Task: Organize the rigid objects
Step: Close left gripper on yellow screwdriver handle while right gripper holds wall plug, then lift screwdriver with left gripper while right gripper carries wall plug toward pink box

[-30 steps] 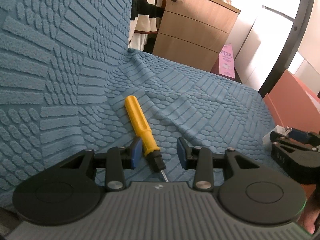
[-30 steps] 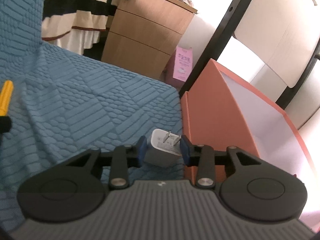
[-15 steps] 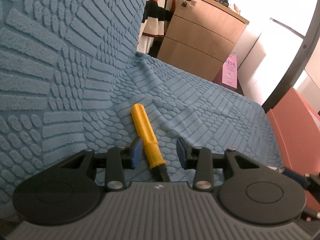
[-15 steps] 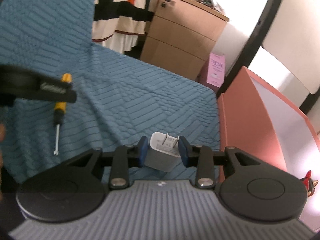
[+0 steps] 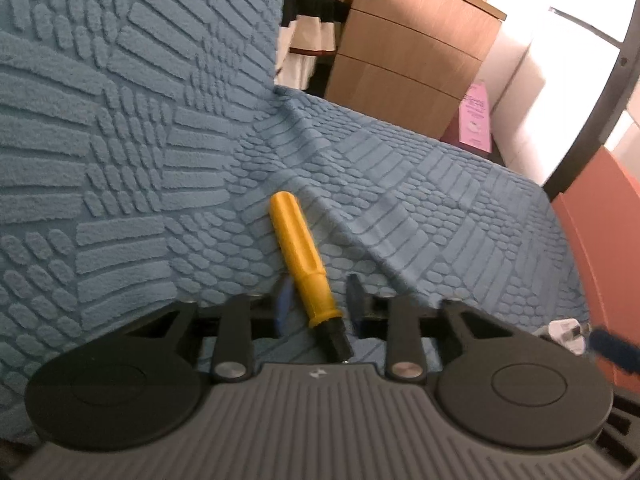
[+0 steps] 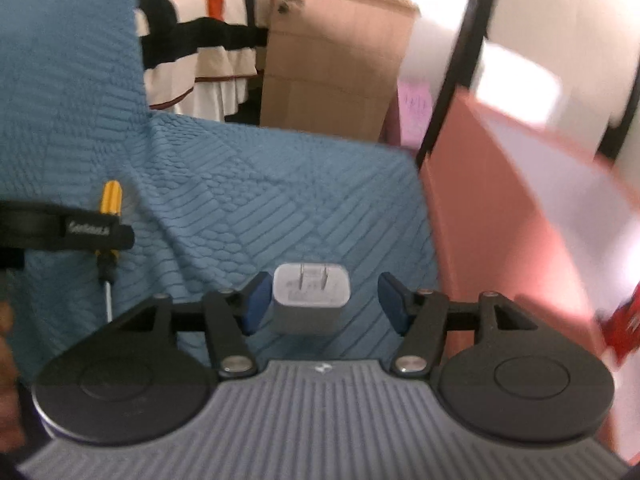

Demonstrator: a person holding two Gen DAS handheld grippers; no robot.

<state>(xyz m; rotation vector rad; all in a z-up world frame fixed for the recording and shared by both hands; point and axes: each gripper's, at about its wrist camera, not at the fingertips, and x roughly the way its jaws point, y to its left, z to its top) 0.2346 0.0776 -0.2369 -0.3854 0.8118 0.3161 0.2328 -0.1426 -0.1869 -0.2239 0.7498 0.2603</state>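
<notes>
A yellow-handled screwdriver lies on the blue textured sofa cover. My left gripper is open, its blue pads on either side of the handle's lower end, not touching. My right gripper is open around a white plug adapter; the left pad is close to it, the right pad stands apart. The adapter also shows in the left wrist view. The screwdriver shows in the right wrist view, partly behind the left gripper's black body.
An orange box with a white inside stands at the sofa's right edge; a red toy lies in it. A wooden drawer cabinet, striped cloth and a pink card stand behind. The sofa back rises at left.
My right gripper has opened and let go of the adapter, and swung left. My left gripper has moved forward so the screwdriver's handle lies between its pads.
</notes>
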